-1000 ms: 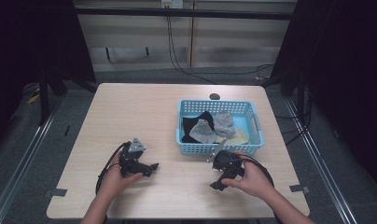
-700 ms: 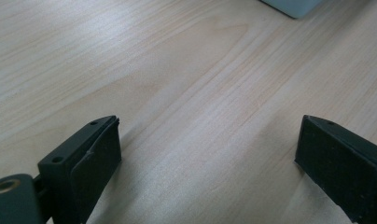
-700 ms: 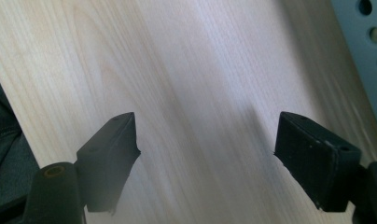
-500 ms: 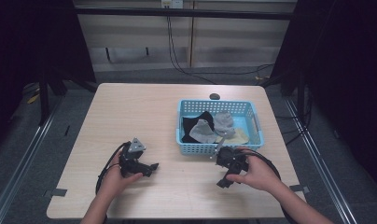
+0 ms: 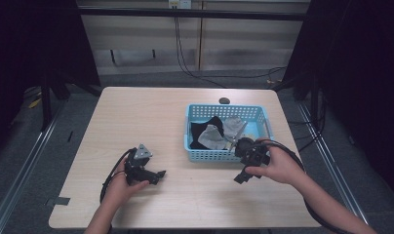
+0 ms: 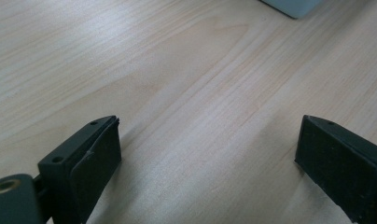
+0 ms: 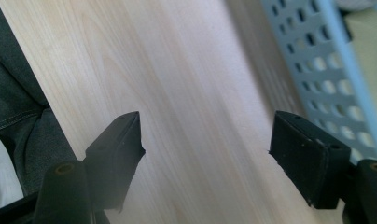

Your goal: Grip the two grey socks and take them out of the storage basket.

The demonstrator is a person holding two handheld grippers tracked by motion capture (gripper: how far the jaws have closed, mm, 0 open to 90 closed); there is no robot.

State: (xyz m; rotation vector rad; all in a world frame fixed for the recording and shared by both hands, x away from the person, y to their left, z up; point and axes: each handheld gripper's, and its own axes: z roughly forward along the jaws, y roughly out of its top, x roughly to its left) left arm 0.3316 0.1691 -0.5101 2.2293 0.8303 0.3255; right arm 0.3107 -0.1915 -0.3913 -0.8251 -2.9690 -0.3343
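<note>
Basket (image 5: 205,155) of cloths (image 5: 212,138) sits just beside my right gripper (image 5: 240,178), jaws spread but just narrowing on nothing; my left gripper (image 5: 159,174) rests spread over bare table (image 5: 136,112)

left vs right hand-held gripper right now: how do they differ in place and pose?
The left hand-held gripper sits over bare table, well away from the blue basket; the right hand-held gripper is beside the basket's front wall. Left points toward the basket; right points toward the person. Both are open and empty.

The table (image 5: 185,122) is pale matt wood grain. The basket (image 5: 205,155) is light blue perforated plastic, holding soft black and grey cloths (image 5: 212,136).
</note>
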